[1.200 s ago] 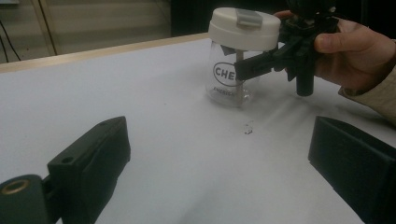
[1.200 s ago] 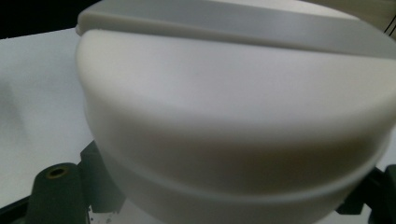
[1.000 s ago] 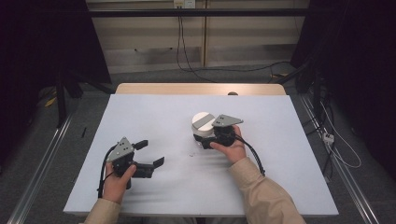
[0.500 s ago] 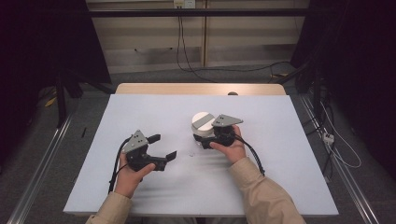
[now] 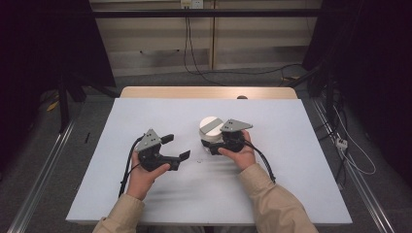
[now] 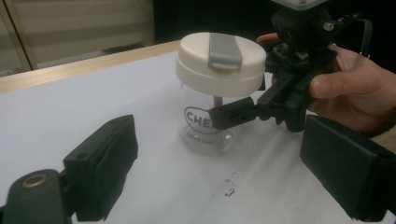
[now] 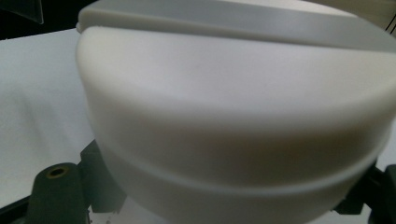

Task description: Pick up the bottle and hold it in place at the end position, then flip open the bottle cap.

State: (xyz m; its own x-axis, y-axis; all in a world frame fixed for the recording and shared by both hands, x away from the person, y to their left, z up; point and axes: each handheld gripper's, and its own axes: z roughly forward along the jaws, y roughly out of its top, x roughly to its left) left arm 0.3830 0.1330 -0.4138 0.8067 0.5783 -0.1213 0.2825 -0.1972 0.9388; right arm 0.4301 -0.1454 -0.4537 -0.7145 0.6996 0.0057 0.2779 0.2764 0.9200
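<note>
The clear glass jar with a wide cream-white lid and grey flip tab (image 6: 219, 93) stands upright near the middle of the white table (image 5: 301, 184), its long axis vertical; the right gripper (image 5: 214, 145) is clenched on its glass body just under the lid, one black jaw crossing the printed lettering in the left gripper view; the left gripper (image 5: 176, 147) sits just to the jar's left on the table, jaws spread wide and grasping nothing, pointed toward the jar — so the jar lies straight ahead of the left jaws, near but apart.

The right hand is plainly the nearer, already on it; my guess is the left would come for the lid, which calls for a higher approach. The jar looks empty; the lid — seated level — overhangs the glass all round; a small dark speck (image 6: 229, 186) lies on the table before it.
</note>
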